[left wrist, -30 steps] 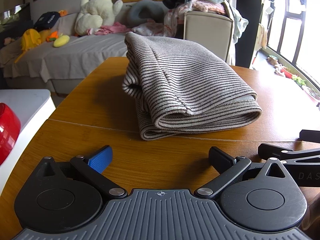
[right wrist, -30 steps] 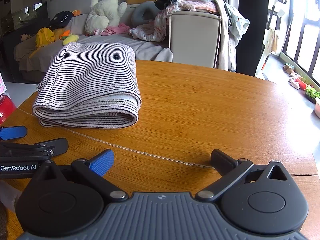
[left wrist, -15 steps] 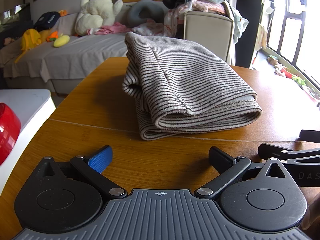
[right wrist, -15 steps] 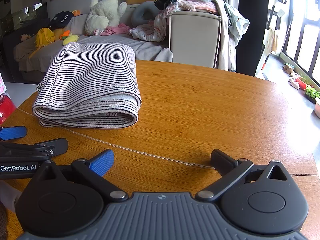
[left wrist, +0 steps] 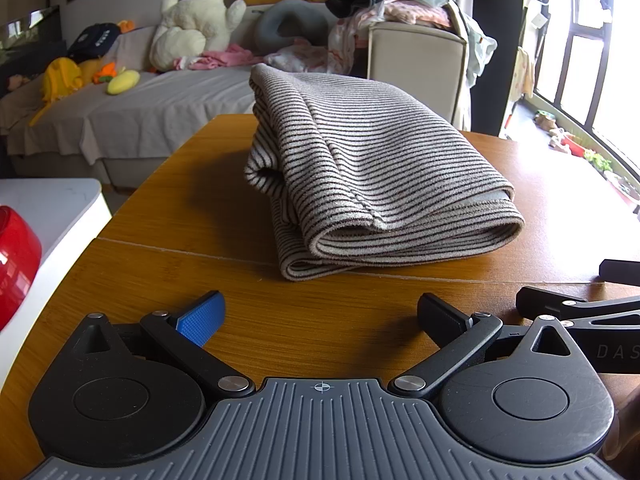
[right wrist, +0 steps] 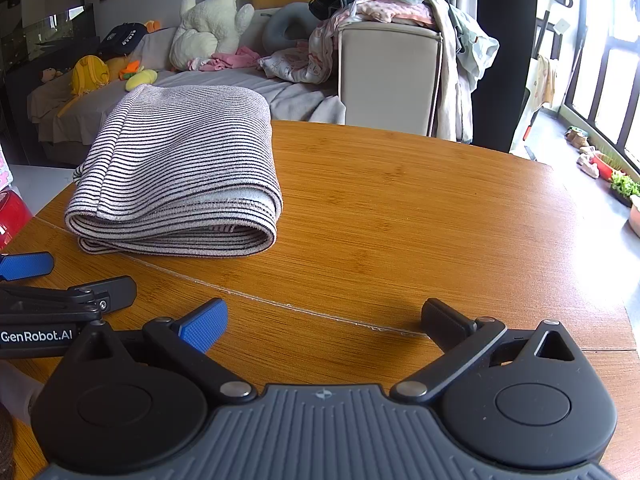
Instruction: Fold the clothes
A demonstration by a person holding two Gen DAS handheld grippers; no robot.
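A grey-and-white striped garment (left wrist: 360, 172) lies folded in a thick rectangle on the wooden table (left wrist: 192, 208); it also shows in the right wrist view (right wrist: 180, 176), left of centre. My left gripper (left wrist: 320, 312) is open and empty, low over the table just short of the garment's near edge. My right gripper (right wrist: 324, 316) is open and empty, beside the left one and to the right of the garment. Each gripper shows at the edge of the other's view.
A table seam (right wrist: 280, 304) runs across in front of both grippers. A red object (left wrist: 16, 256) sits on a white surface (left wrist: 60, 208) at the left. A sofa (left wrist: 140, 112) with toys and a chair piled with clothes (right wrist: 384, 40) stand behind the table.
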